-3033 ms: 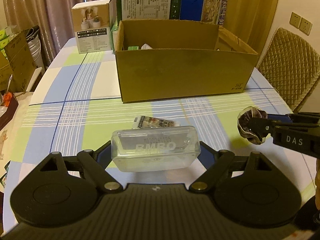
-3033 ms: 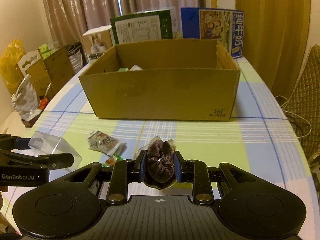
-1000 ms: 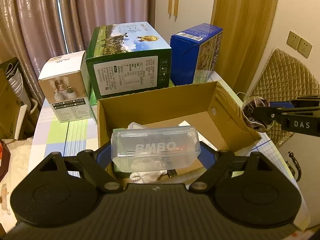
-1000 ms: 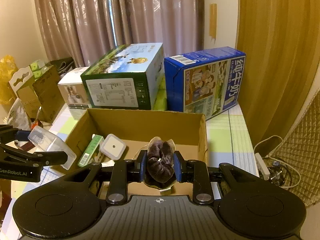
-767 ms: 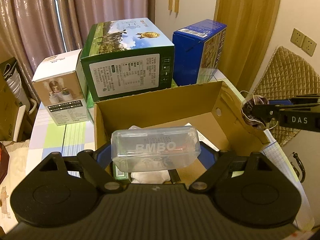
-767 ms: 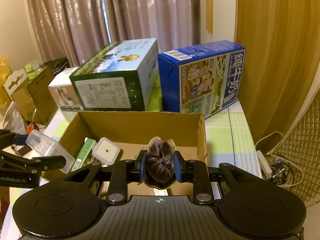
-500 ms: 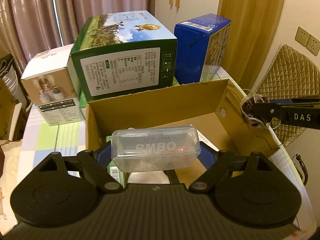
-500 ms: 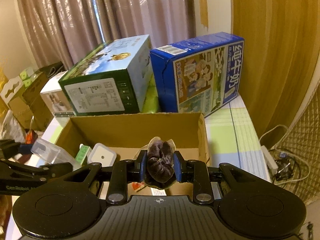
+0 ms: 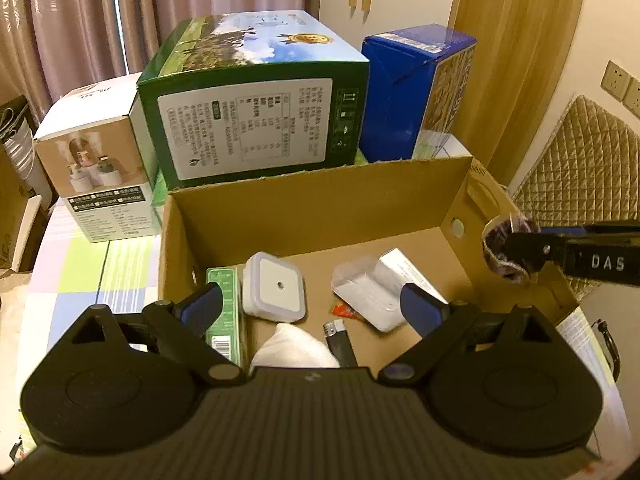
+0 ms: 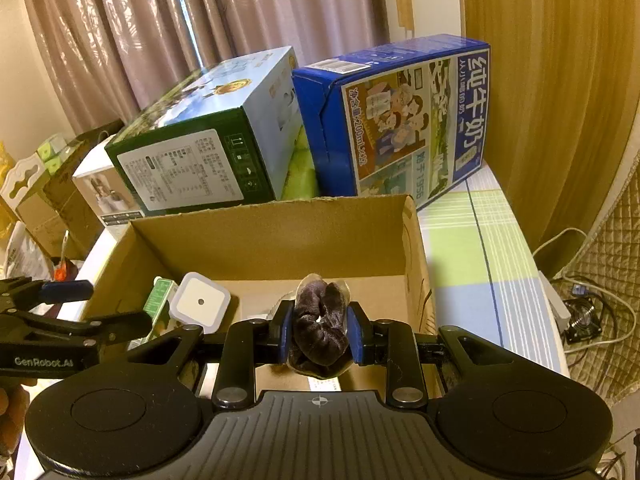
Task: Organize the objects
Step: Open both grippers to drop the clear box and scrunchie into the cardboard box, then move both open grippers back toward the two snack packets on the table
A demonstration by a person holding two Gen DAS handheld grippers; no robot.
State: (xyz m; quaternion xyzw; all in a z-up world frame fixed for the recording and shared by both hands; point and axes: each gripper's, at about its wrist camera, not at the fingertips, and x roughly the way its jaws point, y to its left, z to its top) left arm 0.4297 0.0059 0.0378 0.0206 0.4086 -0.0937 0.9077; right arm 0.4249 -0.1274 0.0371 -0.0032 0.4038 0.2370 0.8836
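The left gripper (image 9: 312,304) hung spread and empty over the cardboard box (image 9: 320,196); the right gripper (image 10: 319,330) pinched a dark scrunchie (image 10: 320,326), not yet dropped in.

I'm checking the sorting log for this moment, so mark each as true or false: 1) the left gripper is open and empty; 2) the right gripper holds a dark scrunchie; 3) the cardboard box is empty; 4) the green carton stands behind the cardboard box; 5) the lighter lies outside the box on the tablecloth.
1) True: the left gripper is open with nothing between its fingers.
2) True: the right gripper is shut on the dark scrunchie.
3) False: the cardboard box holds several items, including a white square night light and a clear plastic case.
4) True: the green carton stands behind it.
5) False: the lighter lies inside the box.
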